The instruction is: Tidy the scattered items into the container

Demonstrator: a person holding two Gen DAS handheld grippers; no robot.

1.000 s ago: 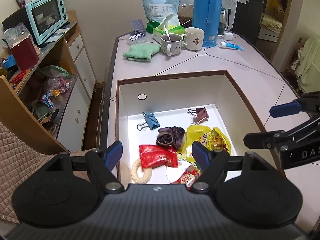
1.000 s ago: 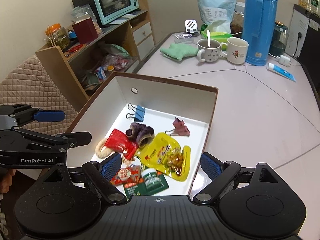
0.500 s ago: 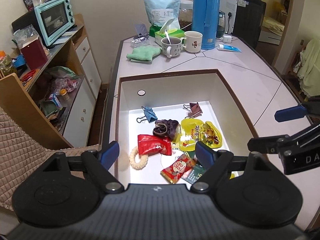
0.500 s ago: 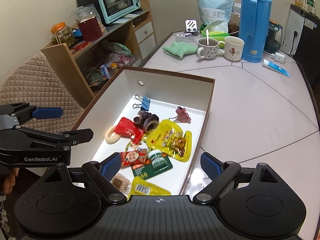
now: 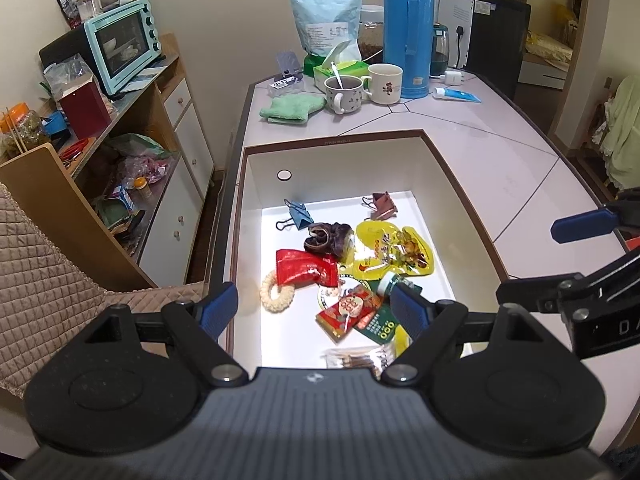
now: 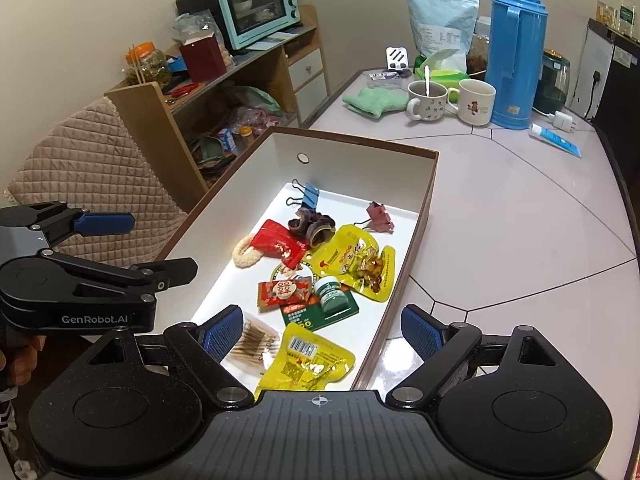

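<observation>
A glossy, smooth tiled tabletop (image 6: 520, 216) is seen at the right of the frame. The box (image 6: 424, 200) looks like matt white card inside, brown at the rim. Shiny crinkled foil is shown by the yellow snack pouch (image 6: 352, 264). The green cloth (image 6: 374, 101) appears soft and fluffy, the blue flask (image 6: 516, 52) smooth plastic, the shelf unit (image 6: 160, 128) matt wood.

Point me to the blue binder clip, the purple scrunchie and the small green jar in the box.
blue binder clip (image 6: 310, 196): right wrist view, blue body.
purple scrunchie (image 6: 312, 227): right wrist view, fabric middle.
small green jar (image 6: 330, 294): right wrist view, label side.
</observation>
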